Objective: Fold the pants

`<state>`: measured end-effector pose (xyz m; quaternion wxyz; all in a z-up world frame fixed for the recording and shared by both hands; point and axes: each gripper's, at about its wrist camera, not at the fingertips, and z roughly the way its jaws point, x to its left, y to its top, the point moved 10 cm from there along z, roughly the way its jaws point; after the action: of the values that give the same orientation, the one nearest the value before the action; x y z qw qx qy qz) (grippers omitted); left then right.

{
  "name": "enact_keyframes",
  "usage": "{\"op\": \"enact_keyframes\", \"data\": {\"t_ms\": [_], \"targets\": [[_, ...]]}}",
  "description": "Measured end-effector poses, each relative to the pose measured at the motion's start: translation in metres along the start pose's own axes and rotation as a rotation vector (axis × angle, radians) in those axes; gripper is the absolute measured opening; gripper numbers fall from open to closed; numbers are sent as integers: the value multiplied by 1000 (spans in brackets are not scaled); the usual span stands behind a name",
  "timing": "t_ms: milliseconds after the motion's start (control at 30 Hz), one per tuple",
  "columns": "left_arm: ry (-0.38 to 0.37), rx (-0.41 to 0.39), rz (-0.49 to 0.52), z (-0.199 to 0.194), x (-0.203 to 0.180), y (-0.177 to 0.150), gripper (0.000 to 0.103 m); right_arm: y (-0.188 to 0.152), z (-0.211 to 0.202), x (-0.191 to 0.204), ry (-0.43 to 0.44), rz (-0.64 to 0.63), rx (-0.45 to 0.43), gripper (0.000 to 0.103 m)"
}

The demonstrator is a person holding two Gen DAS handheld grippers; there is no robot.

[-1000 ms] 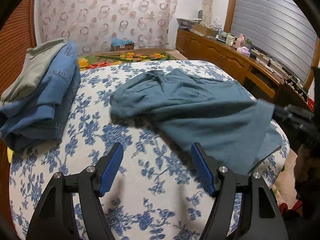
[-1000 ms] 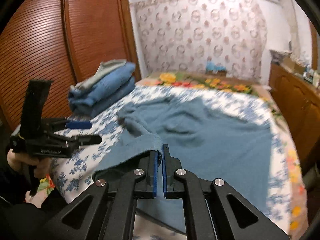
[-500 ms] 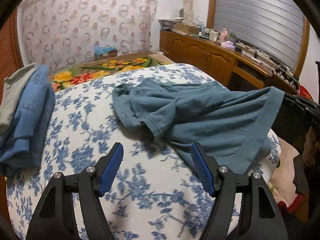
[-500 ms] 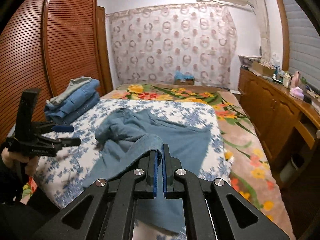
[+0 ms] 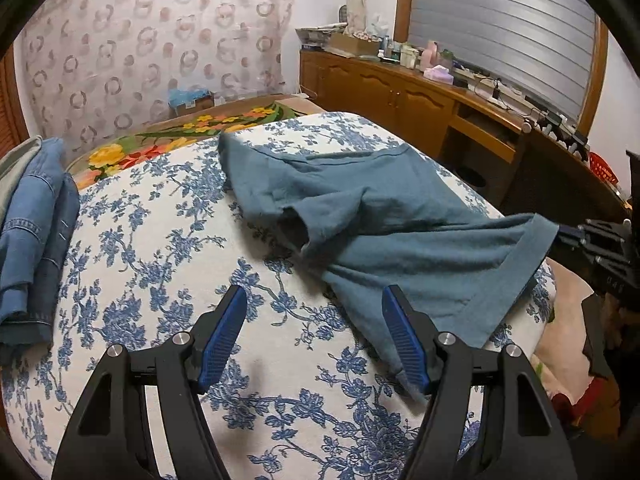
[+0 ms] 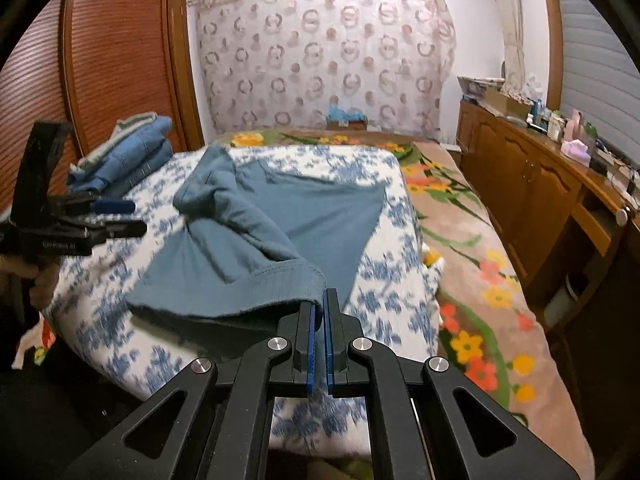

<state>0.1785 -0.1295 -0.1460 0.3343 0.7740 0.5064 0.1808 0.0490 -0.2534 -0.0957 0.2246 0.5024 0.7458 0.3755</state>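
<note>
Bed (image 5: pixel 168 240), white cover w/ blue floral print, fills most of both views. Flowered blanket (image 6: pixel 472 248) runs along far edge and down the side nearest the cabinets. Wooden cabinets (image 5: pixel 400 96) w/ cluttered top along the shuttered-window wall; louvred wardrobe doors (image 6: pixel 104 56) on opposite side. Patterned curtain (image 6: pixel 320 52) across back wall.

Pants (image 5: pixel 400 224), teal-blue, spread rumpled on bed, approx. centre toward near edge. One part bunched and rolled over itself, hem opening visible in left wrist view. One hemmed corner lifted off cover, stretched toward right claw (image 6: pixel 319 344).

Stack of folded clothes (image 5: pixel 32 232), denim blue w/ grey-green item alongside, at far left corner of bed, well apart from pants.

Right claw: jaws pressed together, pinching hem corner of pants; fabric seen betw. blue pads (image 6: pixel 311 344). Held just off near edge of bed.

Left claw (image 5: pixel 316 336): jaws spread wide, nothing gripped. Hovers above cover near front edge; right-hand blue pad (image 5: pixel 404 340) overlaps lower pant edge in view, contact cannot be told. Also seen at left in right wrist view, held by a hand (image 6: pixel 40 276).
</note>
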Motion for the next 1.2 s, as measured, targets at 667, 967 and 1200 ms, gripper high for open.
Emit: {"op": "enact_keyframes", "data": {"t_ms": [667,967,1200], "targets": [[25,2,-36,6,10,-7,71,0,-20,-1,33,-10,112,9],[54,-25,-61,-2,27,-1,71,34,-36,-5,41,9,-8,26],[67,-49,-61,-10,38,7,71,66,-12,17,121,-15,-51,31]]}}
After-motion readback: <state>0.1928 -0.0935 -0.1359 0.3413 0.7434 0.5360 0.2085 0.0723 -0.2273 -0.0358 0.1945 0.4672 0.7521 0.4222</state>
